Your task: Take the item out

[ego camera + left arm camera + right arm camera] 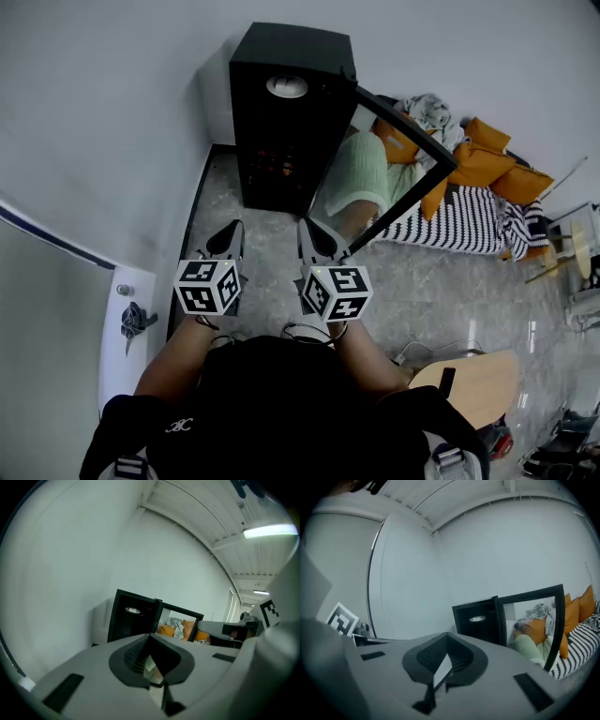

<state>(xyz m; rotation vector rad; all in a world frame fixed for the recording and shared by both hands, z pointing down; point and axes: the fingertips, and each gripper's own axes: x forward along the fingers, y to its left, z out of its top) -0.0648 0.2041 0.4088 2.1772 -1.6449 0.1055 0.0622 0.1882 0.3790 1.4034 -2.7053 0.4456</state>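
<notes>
Head view looks steeply down on a person standing before a black cabinet (291, 122) set against a white wall, its glass door (405, 127) swung open toward the right. The left tongs (228, 239) and right tongs (314, 242) are held side by side just short of the cabinet's open front, above the grey floor (431, 281), each with its marker cube (208, 286) (336, 292) close to the person's body. Neither pair touches the cabinet or the door.

A white round item (287, 86) sits in the upper part of the cabinet's dark interior, well apart from both tongs; what it is cannot be told. In the left gripper view it shows as a pale oval (132, 610) high inside the opening, and the left tongs (151, 648) there are pressed together with nothing pinched. In the right gripper view the same oval (477, 618) lies near the top of the cavity, left of the door frame (558, 620), and the right tongs (446, 653) are likewise pressed together and bare.

Right of the cabinet a low bed with a striped cover (469, 220) carries orange cushions (487, 159).
</notes>
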